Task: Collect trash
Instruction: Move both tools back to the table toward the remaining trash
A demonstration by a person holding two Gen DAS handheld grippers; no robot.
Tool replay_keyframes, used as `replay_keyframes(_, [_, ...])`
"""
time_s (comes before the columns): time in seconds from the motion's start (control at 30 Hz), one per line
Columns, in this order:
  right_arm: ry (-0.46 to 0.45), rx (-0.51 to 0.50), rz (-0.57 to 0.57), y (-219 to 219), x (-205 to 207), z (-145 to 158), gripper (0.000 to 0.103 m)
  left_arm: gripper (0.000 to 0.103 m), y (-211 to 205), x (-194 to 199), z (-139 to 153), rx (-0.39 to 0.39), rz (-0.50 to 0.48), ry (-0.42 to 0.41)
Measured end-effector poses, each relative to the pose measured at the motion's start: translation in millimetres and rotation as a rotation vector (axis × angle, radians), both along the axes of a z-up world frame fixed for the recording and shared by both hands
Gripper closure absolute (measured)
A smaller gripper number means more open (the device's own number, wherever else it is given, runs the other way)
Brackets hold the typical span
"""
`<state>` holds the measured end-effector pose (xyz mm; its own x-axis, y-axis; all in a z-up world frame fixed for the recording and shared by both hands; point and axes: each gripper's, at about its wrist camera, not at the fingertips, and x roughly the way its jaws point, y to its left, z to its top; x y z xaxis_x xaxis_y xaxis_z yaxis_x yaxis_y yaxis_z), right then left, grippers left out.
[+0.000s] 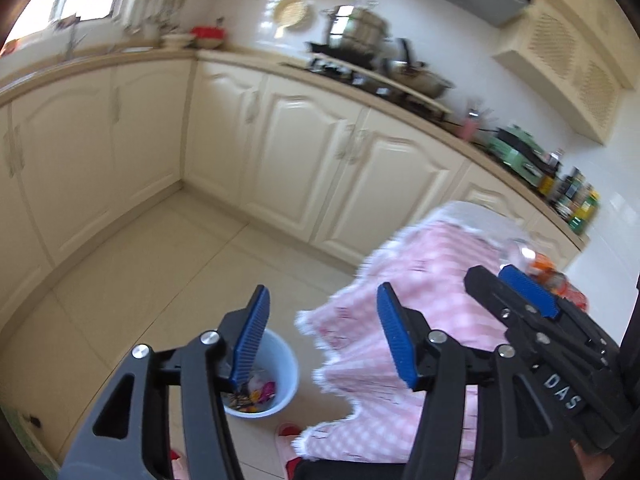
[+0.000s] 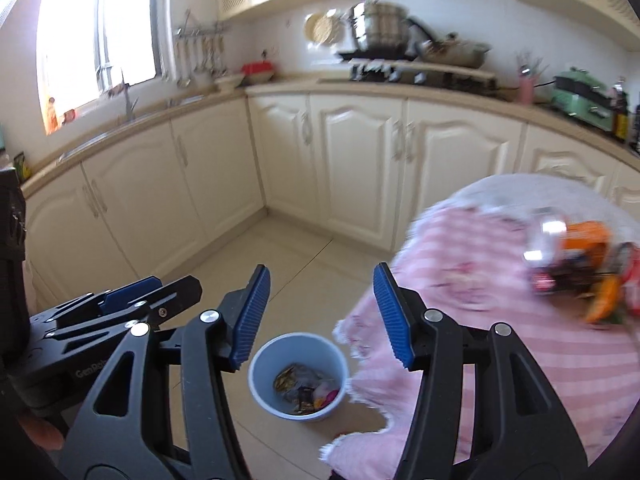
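Right wrist view shows we are holding both the left gripper [image 2: 120, 304] and right gripper [image 2: 322, 316] released and empty above the pale blue plastic bin [image 2: 260, 376] on the floor, so next we are reaching for the orange wrappers [image 2: 588, 240] heaped on the pink checked cloth-covered worktop [image 2: 480, 288].

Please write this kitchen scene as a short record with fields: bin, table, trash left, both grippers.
bin: pale blue bin on the floor, wrappers inside
table: pink checked cloth beside the bin
trash left: orange packets and clear wrapper on the cloth
left hand-held gripper: open, empty
right hand-held gripper: open, empty
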<state>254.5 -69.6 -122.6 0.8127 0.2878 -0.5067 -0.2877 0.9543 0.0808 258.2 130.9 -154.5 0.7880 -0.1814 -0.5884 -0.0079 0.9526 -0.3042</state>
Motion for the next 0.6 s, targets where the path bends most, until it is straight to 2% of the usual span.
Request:
replay_keyframes(0.17, [-0.033,0.005,-0.116,-83,-23,21,0.048,0.047,-68,0,19,0.015,-0.138,-0.018])
replay_keyframes(0.27, [-0.053,0.003,-0.218,-139,-35,29,0.046,0.047,-123,8,27,0.014,-0.26,-0.013])
replay_keyframes(0.43, [-0.051,0.016,-0.369,-221,-43,31,0.045,0.047,-204,17,26,0.052,-0.421,0.001])
replay_keyframes(0.6, [-0.022,0.046,-0.449,-274,-46,21,0.044,0.047,-276,40,16,0.106,-0.5,0.042])
